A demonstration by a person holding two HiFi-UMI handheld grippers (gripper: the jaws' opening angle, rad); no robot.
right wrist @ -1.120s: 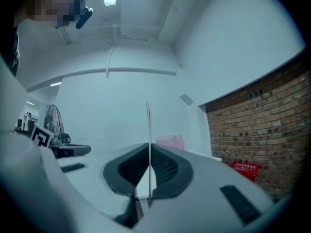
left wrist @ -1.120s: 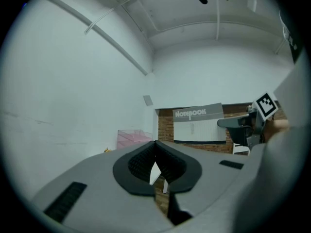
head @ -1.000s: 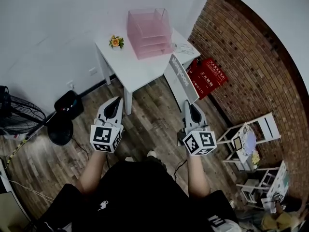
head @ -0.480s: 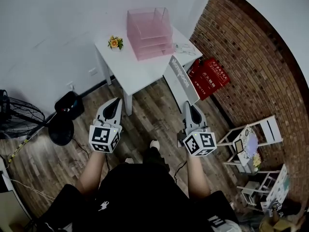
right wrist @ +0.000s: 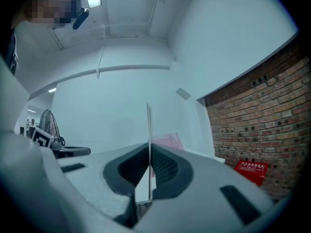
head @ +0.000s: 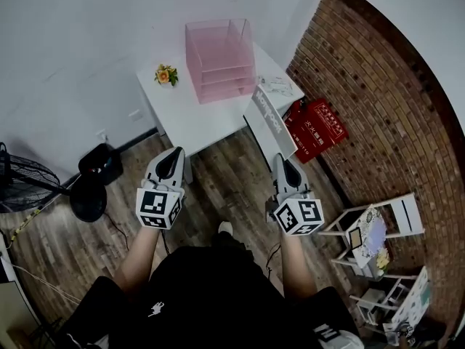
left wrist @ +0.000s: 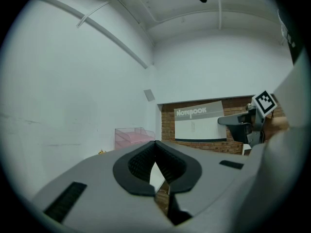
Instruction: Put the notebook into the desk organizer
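left gripper (left wrist: 155,144) jaws pinched together, nothing in them, below the grey notebook (left wrist: 200,122); pink desk organizer (left wrist: 132,136) sits left of the notebook, right gripper (left wrist: 222,121) clamps its right edge

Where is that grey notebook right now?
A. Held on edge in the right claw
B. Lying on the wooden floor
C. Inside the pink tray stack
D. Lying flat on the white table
A: the right claw is shut on the notebook, which stands on edge between its pads and is not yet in the pink desk organizer on the white table.
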